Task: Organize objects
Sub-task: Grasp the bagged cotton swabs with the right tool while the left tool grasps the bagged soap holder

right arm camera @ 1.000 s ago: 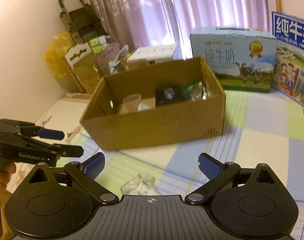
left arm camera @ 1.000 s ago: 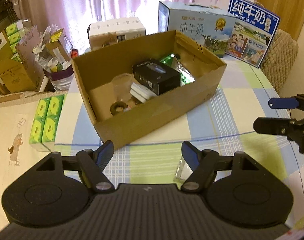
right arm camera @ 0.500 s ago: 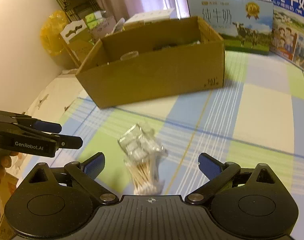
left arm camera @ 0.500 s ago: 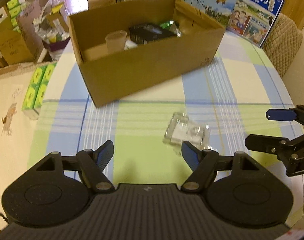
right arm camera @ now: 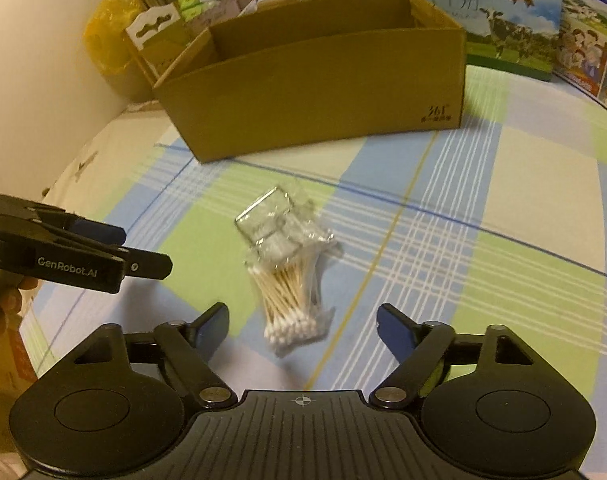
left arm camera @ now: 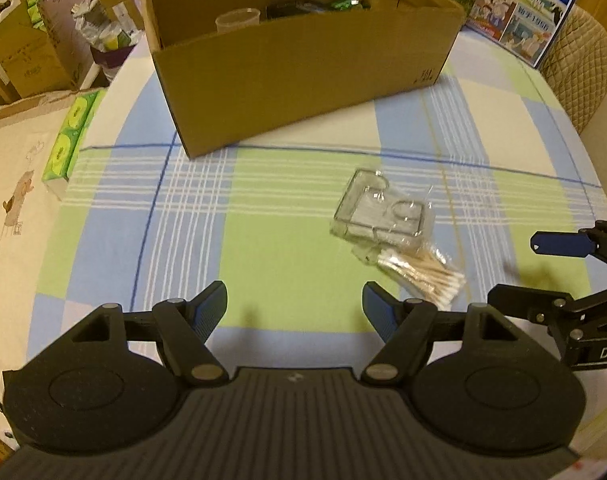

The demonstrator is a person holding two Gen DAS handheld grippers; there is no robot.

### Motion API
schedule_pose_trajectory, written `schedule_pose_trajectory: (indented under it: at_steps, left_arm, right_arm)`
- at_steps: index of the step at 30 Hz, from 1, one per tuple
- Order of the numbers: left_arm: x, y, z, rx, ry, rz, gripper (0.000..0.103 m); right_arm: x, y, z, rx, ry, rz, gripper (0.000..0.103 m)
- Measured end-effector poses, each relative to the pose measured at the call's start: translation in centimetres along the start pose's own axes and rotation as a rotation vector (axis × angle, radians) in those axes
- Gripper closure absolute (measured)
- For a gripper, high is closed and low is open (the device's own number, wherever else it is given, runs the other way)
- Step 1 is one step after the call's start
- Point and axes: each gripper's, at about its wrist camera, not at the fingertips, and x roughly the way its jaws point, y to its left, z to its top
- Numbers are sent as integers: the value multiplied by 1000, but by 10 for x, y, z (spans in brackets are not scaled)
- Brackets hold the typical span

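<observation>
A clear plastic packet of cotton swabs (right arm camera: 289,280) with a small clear case lies on the checked tablecloth (left arm camera: 263,248), in front of the open cardboard box (left arm camera: 303,68). My right gripper (right arm camera: 303,322) is low over the packet with its jaws closing. The swab heads lie between the fingers, and neither pad touches them. My left gripper (left arm camera: 295,308) stands open over bare cloth, left of the packet (left arm camera: 395,236), with nothing between its fingers. Each gripper shows in the other's view: the right gripper (left arm camera: 537,272) at the right edge, the left gripper (right arm camera: 139,250) at the left edge.
The box holds a clear cup (left arm camera: 237,20) and a black carton (left arm camera: 287,10). Milk cartons (right arm camera: 503,12) stand behind it. Green tissue packs (left arm camera: 65,144) lie at the table's left edge and a padded chair (left arm camera: 583,76) stands at the right. Cluttered boxes fill the far left.
Both grippers have sunk toward the table and tipped further down. The swab packet has come from the bottom edge into full view. The right gripper's jaws are narrower than before.
</observation>
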Motion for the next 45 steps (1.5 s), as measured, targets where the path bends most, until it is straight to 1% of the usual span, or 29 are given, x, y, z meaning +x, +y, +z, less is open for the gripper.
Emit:
schedule_pose_trajectory:
  at_steps: [3,6,9,13,14,15,18,21,24,26,30,34,38,42,45]
  left_arm:
    - [7,-1,-3,-3,13,0,31]
    - [13,0,-5,-8,24,4,31]
    - [19,1,-6,-10,33,9,31]
    - [24,3,-7,-13,41,16,31]
    - [25,4,-7,-13,43,16,31]
    - [26,4,-7,-13,45,17,31]
    - [28,5,-7,-14,51,19,31]
    - [30,5,-6,-12,53,19,31]
    - [32,4,-5,-8,55,14,31]
    - [33,4,-4,5,61,-3,31]
    - [35,-1,-2,28,56,-38,28]
    - [37,-9,1,57,47,-79,26]
    - [41,-19,5,102,33,-111,25]
    - [46,-31,14,169,7,-144,20]
    - [51,-42,19,228,-20,-157,18]
  right_arm:
    - [8,4,-4,-29,12,-1,36]
    - [18,9,-7,-76,24,-11,42]
    - [28,14,-9,-117,30,-16,46]
    - [40,16,-11,-154,29,-22,49]
    - [42,16,-11,-162,27,-23,52]
    - [44,16,-11,-172,28,-26,59]
    - [49,14,-13,-196,36,-26,73]
    - [46,13,-16,-213,32,-11,77]
    - [41,11,-19,-233,46,3,79]
    - [36,8,-23,-235,56,9,79]
    - [25,-5,-33,-204,67,2,79]
    - [12,-22,-41,-136,62,-35,79]
    - [0,-44,-43,-54,45,-94,79]
    - [-8,-64,-40,34,24,-151,79]
    - [-11,-74,-39,88,15,-168,79]
